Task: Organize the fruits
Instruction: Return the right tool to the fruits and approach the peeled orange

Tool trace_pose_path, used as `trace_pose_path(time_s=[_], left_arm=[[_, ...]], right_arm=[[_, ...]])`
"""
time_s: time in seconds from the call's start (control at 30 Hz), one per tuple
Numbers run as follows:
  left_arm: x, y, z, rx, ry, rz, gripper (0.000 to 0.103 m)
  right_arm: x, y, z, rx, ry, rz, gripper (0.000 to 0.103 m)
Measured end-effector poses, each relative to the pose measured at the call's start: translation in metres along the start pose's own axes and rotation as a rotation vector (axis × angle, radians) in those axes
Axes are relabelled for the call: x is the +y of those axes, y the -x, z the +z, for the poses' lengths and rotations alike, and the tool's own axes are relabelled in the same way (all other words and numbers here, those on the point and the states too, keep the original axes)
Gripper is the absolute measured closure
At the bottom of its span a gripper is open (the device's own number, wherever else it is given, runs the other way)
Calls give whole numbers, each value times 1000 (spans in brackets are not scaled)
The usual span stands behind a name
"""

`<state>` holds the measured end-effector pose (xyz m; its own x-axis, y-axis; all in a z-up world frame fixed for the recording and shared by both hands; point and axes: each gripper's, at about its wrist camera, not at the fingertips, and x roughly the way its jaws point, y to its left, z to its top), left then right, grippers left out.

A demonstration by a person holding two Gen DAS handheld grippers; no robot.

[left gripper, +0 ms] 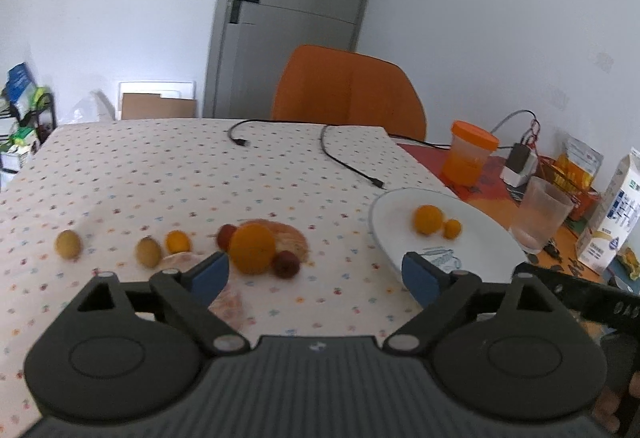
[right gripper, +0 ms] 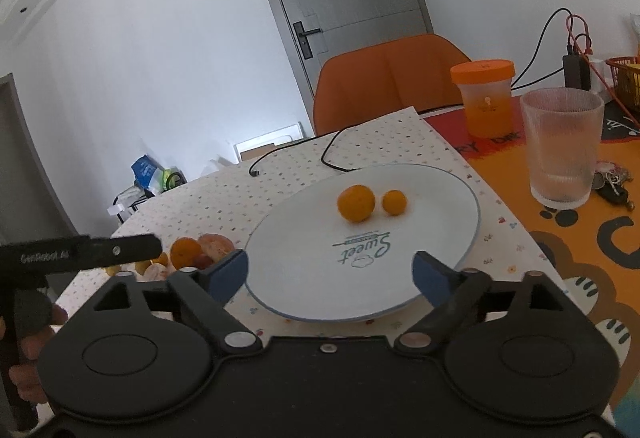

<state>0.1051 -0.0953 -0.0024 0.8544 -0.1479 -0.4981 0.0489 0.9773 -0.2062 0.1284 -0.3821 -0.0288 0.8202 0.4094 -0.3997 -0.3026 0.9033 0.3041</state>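
Observation:
A white plate (right gripper: 448, 198) holds a mandarin (right gripper: 356, 203) and a small kumquat (right gripper: 394, 202); the plate also shows in the left wrist view (left gripper: 388, 234). Left of it on the dotted cloth lie a large orange (left gripper: 253, 248), two red fruits (left gripper: 286, 264), a small orange fruit (left gripper: 177, 242) and two yellow-green fruits (left gripper: 149, 252). My left gripper (left gripper: 316, 280) is open and empty, above the cloth just in front of the large orange. My right gripper (right gripper: 330, 274) is open and empty over the plate's near edge.
A ribbed glass (right gripper: 562, 146) and an orange-lidded jar (right gripper: 485, 98) stand right of the plate, with keys (right gripper: 612, 186) beside the glass. A milk carton (left gripper: 612, 218) stands at far right. Black cables (left gripper: 344, 158) lie at the back. An orange chair (left gripper: 348, 90) stands behind the table.

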Motion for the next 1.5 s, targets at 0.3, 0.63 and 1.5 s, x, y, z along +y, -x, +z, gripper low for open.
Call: trace_pose_path(time_s=[0.3, 0.63, 1.5], left_arm=[[32, 15, -10, -8, 33, 57, 10], [60, 28, -14, -25, 60, 118, 10], [132, 30, -17, -36, 182, 233, 11]], right_arm=[[24, -1, 6, -25, 0, 26, 0], [58, -14, 3, 10, 60, 77, 0], [135, -59, -3, 126, 195, 210, 22]])
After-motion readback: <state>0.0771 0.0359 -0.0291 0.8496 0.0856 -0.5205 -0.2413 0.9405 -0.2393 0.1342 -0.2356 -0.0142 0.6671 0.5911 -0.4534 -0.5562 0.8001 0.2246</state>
